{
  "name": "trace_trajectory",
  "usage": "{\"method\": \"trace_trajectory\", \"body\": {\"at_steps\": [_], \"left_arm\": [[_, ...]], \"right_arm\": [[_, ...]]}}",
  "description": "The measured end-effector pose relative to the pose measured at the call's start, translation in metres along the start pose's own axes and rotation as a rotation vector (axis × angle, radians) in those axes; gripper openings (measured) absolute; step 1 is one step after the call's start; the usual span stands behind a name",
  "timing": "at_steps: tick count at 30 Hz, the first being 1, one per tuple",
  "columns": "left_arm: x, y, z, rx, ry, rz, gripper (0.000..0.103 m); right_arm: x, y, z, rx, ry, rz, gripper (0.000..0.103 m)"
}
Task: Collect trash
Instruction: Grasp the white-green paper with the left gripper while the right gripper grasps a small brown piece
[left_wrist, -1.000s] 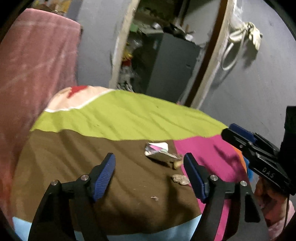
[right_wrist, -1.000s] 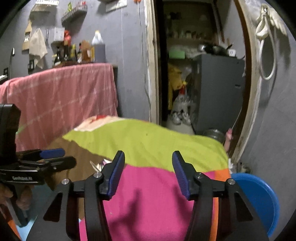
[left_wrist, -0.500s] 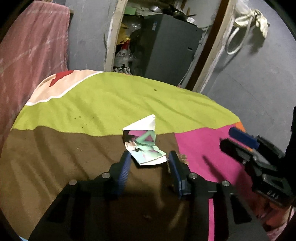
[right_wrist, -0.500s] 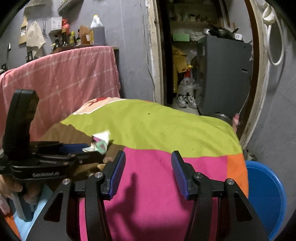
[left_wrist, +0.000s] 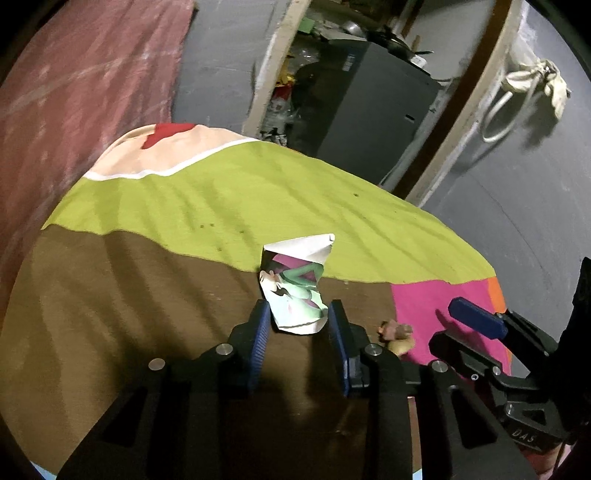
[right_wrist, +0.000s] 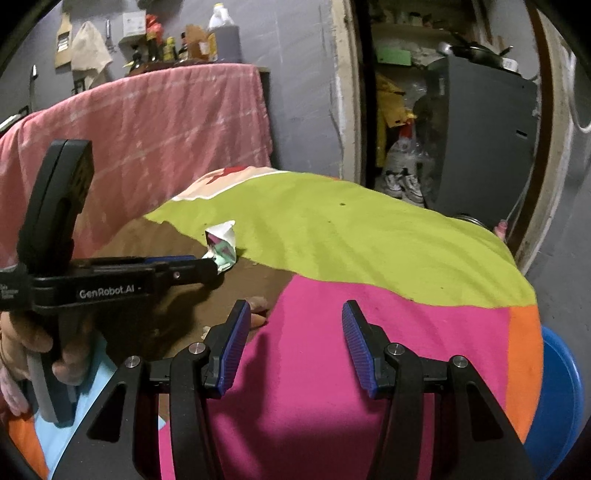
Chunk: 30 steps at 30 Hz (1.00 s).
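Left gripper (left_wrist: 297, 325): jaws just closing, clamped on crumpled wrapper (left_wrist: 295, 291), lifted over the cloth-covered counter (left_wrist: 184, 221). Right gripper (right_wrist: 291, 343): half open, empty. Remaining: scraps (left_wrist: 397, 332) on counter; blue bin (right_wrist: 557, 398) awaits, presumably.

Two wrist views over one bed
We look down along each gripper, close above the bedcover (left_wrist: 258, 192), facing the doorway (right_wrist: 424, 110); both share the crumpled wrapper (left_wrist: 295, 291) and cover.

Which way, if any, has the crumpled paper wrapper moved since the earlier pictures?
Yes. The crumpled paper wrapper has come up off the brown patch of the cloth, standing between the closing left gripper fingers.
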<state>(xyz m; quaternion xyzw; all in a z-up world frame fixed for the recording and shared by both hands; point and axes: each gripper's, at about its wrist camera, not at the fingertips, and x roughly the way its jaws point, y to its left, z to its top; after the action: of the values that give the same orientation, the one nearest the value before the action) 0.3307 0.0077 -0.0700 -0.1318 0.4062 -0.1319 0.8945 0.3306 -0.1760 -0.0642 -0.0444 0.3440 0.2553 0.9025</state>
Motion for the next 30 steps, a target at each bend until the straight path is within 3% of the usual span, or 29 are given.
{"method": "trace_trajectory", "body": {"at_steps": [2, 5, 14, 18, 30], "left_arm": [[-0.003, 0.003, -0.001, -0.006, -0.002, 0.004, 0.027], [-0.007, 0.007, -0.002, -0.013, -0.002, 0.009, 0.027], [-0.016, 0.008, -0.010, 0.004, -0.003, 0.014, 0.027], [-0.020, 0.004, -0.015, 0.023, -0.004, 0.016, 0.026], [-0.028, 0.000, -0.022, 0.027, -0.020, 0.010, 0.026]], "right_arm": [[0.004, 0.003, 0.004, -0.007, 0.008, 0.014, 0.050], [0.015, 0.008, 0.012, -0.023, 0.039, 0.040, 0.036], [0.035, 0.018, 0.011, -0.050, 0.160, 0.100, 0.024], [0.039, 0.019, 0.008, -0.051, 0.179, 0.085, 0.012], [0.032, 0.021, 0.005, -0.054, 0.147, 0.059, 0.008]]}}
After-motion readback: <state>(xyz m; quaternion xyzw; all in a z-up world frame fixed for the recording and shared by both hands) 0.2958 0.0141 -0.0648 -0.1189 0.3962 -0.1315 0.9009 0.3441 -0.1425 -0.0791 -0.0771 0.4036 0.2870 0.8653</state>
